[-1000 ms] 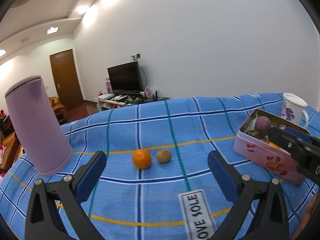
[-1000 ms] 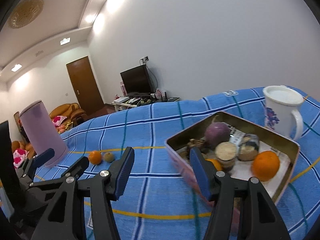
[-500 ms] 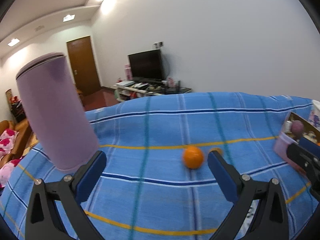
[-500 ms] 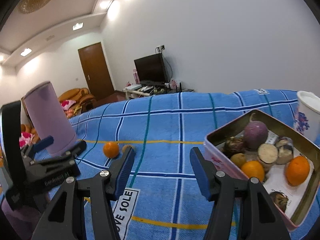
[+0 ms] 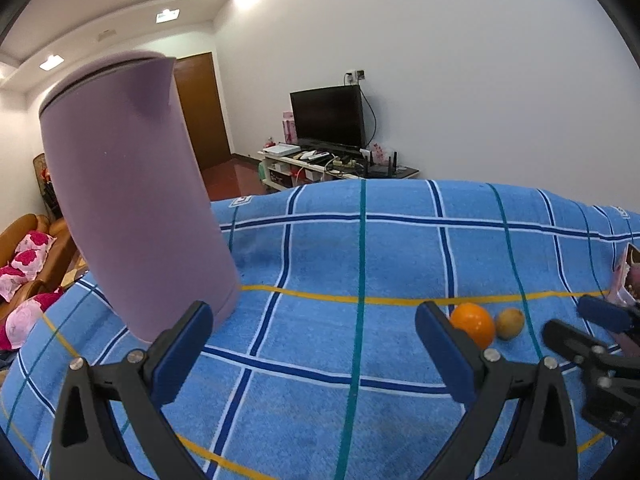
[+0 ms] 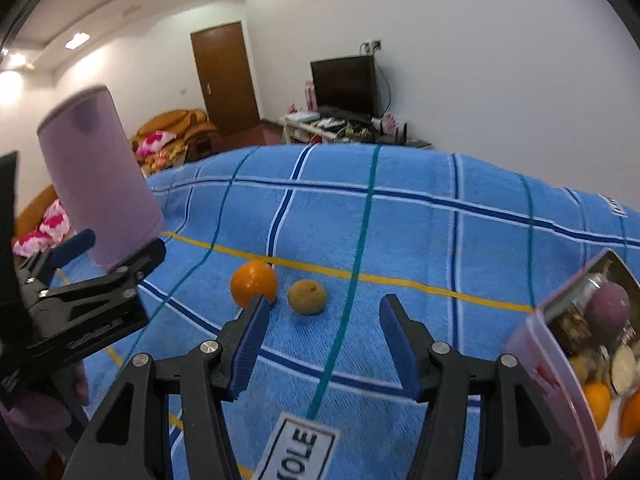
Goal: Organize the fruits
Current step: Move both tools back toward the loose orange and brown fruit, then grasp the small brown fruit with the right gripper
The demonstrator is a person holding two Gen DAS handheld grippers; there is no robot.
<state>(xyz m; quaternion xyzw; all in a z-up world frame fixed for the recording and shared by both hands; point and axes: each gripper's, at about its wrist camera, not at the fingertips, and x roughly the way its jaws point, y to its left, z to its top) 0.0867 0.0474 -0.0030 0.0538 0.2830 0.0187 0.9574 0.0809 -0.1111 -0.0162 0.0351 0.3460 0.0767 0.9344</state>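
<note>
Through the left wrist view I'm seeing my left gripper [image 5: 312, 344] gaping wide and empty, the orange [image 5: 473, 323] off to its right, while through the right wrist view my right gripper [image 6: 322, 334] (the nearer one) is closing emptily just short of the brown fruit [image 6: 307, 296] mid-cloth.

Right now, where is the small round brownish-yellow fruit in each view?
Left wrist view: the small round brownish-yellow fruit lies low at the right, just right of the round orange fruit.
Right wrist view: it lies near the centre, again right of the orange.
Shared landmark: the tall purple cylinder.
</note>
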